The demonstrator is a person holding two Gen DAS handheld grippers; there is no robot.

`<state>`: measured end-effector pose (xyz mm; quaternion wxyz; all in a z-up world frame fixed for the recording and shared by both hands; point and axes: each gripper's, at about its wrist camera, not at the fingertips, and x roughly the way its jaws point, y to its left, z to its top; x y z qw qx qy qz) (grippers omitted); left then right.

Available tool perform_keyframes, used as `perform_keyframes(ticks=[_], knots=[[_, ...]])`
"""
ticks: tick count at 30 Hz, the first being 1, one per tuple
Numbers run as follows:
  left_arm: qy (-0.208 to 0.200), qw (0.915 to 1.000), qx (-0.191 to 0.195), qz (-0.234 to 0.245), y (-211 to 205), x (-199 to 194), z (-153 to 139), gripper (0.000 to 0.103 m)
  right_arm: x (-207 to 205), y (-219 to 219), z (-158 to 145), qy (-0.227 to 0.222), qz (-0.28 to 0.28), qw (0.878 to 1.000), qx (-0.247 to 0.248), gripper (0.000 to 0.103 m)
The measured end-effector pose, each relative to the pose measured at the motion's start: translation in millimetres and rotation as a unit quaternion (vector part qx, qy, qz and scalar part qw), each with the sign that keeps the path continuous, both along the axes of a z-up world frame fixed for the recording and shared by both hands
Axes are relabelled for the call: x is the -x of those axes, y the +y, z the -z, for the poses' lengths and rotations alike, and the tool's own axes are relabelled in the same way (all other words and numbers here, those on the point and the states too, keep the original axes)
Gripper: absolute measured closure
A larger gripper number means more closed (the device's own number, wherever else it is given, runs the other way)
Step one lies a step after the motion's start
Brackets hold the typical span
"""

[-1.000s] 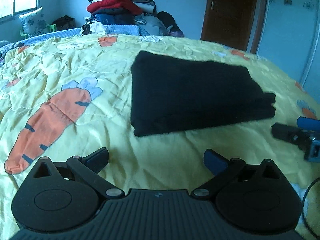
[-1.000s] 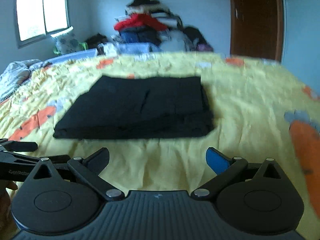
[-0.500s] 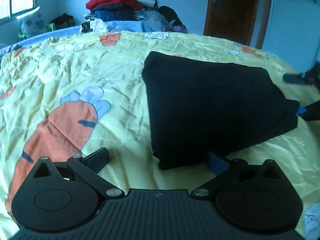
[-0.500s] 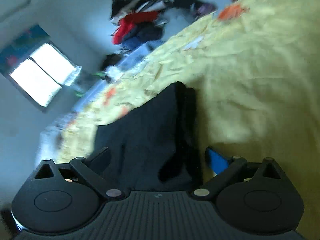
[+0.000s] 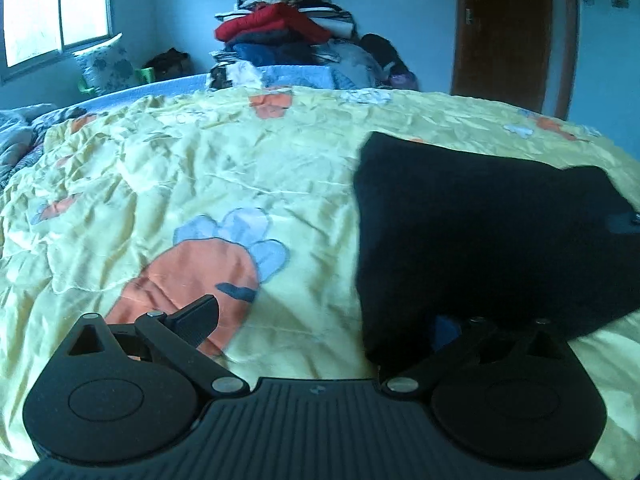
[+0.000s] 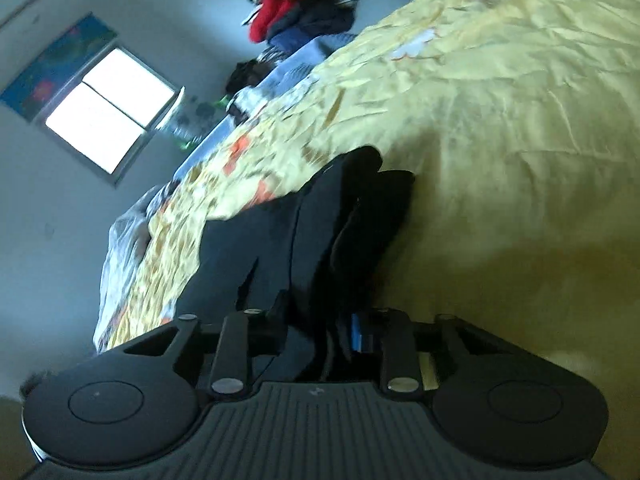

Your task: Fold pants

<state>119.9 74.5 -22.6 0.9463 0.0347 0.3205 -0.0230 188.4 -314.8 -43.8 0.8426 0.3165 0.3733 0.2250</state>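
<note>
Right gripper (image 6: 320,326): my jaws nearly together and closing, folded layers of the black pants (image 6: 320,232) bunched between them; pads appear to press the cloth, though the dark fabric hides the contact.

Left gripper (image 5: 324,320): my jaws wide apart, holding nothing; the right finger is against the pants' (image 5: 480,232) near corner, the left over the carrot-print bedspread (image 5: 160,180).

Right claw (image 6: 320,322) closing on the folded black pants (image 6: 288,240); yellow bedspread (image 6: 500,120) beneath.
</note>
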Motion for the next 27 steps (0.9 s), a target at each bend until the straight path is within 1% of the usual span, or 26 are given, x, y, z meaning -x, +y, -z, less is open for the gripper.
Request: perform_keyframes(ticks=[2, 3, 5, 6, 7, 8, 9, 10, 11, 12, 13, 14, 15, 16, 17, 18, 19, 20, 21, 22, 23, 24, 25, 26, 27], knots=[[0.005, 1.0, 0.006, -0.002, 6, -5, 0, 0.0, 13, 3, -7, -0.007, -0.009, 1.0, 0.006, 0.08], [0.016, 0.9998, 0.011, 0.006, 8, -8, 1, 0.0, 19, 7, -10, -0.012, -0.012, 1.0, 0.02, 0.08], [0.034, 0.999, 0.025, 0.016, 11, -7, -1, 0.0, 20, 10, -10, -0.009, 0.015, 0.997, 0.073, 0.068], [0.035, 0.9989, 0.024, 0.018, 11, -4, -4, 0.0, 19, 12, -10, -0.016, 0.023, 0.995, 0.091, 0.064], [0.031, 0.9992, 0.015, 0.021, 13, 1, -8, 0.0, 19, 12, -11, -0.021, 0.028, 0.995, 0.095, 0.058], [0.023, 0.9995, 0.005, 0.02, 14, 7, -12, 0.0, 24, 14, -16, -0.028, 0.045, 0.992, 0.111, 0.055], [0.014, 0.9997, -0.001, 0.021, 15, 12, -16, 0.0, 33, 17, -24, -0.046, 0.074, 0.985, 0.146, 0.054], [0.006, 0.9997, -0.002, 0.024, 16, 15, -21, 0.0, 45, 21, -35, -0.074, 0.108, 0.973, 0.191, 0.052], [-0.003, 0.9996, 0.003, 0.028, 15, 17, -27, 0.0, 56, 30, -47, -0.112, 0.137, 0.954, 0.241, 0.051], [-0.006, 0.9994, 0.011, 0.033, 13, 17, -32, 0.0, 61, 39, -55, -0.139, 0.132, 0.945, 0.265, 0.051], [-0.007, 0.9989, 0.019, 0.043, 9, 14, -37, 0.0, 58, 48, -58, -0.152, 0.104, 0.945, 0.272, 0.051], [-0.012, 0.9977, 0.028, 0.06, 2, 11, -41, 0.0, 53, 58, -60, -0.152, 0.063, 0.948, 0.274, 0.051], [-0.018, 0.9968, 0.034, 0.071, -4, 9, -45, 0.0, 45, 70, -58, -0.144, 0.027, 0.95, 0.277, 0.051], [-0.022, 0.9962, 0.035, 0.077, -11, 8, -48, 0.0, 37, 79, -54, -0.134, 0.007, 0.95, 0.284, 0.051], [-0.03, 0.9961, 0.028, 0.078, -18, 7, -49, 0.0, 28, 88, -47, -0.123, -0.003, 0.946, 0.299, 0.051], [-0.038, 0.9964, 0.015, 0.074, -24, 6, -48, 0.0, 22, 93, -42, -0.118, 0.003, 0.941, 0.317, 0.05], [-0.044, 0.9969, -0.004, 0.066, -28, 5, -45, 0.0, 16, 97, -35, -0.116, 0.014, 0.934, 0.339, 0.04], [-0.039, 0.9976, -0.03, 0.048, -31, 0, -39, 0.001, 12, 98, -31, -0.117, 0.02, 0.931, 0.344, 0.034], [-0.029, 0.9979, -0.052, 0.025, -31, -3, -34, 0.004, 10, 96, -28, -0.113, 0.031, 0.934, 0.337, 0.032], [-0.03, 0.998, -0.054, 0.015, -28, -2, -33, 0.004, 13, 94, -31, -0.108, 0.041, 0.937, 0.33, 0.032], [-0.036, 0.9985, -0.036, 0.021, -24, 0, -34, 0.002, 18, 93, -34, -0.104, 0.049, 0.939, 0.323, 0.032], [-0.036, 0.9987, -0.013, 0.032, -20, 1, -34, 0.0, 29, 91, -39, -0.111, 0.053, 0.941, 0.315, 0.032], [-0.025, 0.9988, 0.0, 0.043, -20, 0, -33, 0.0, 43, 89, -43, -0.125, 0.053, 0.942, 0.308, 0.032], [-0.009, 0.9987, -0.004, 0.05, -21, -5, -29, 0.0, 55, 92, -47, -0.135, 0.052, 0.942, 0.302, 0.032], [0.001, 0.9985, -0.023, 0.05, -26, -9, -23, 0.0, 65, 95, -49, -0.139, 0.05, 0.942, 0.3, 0.032]])
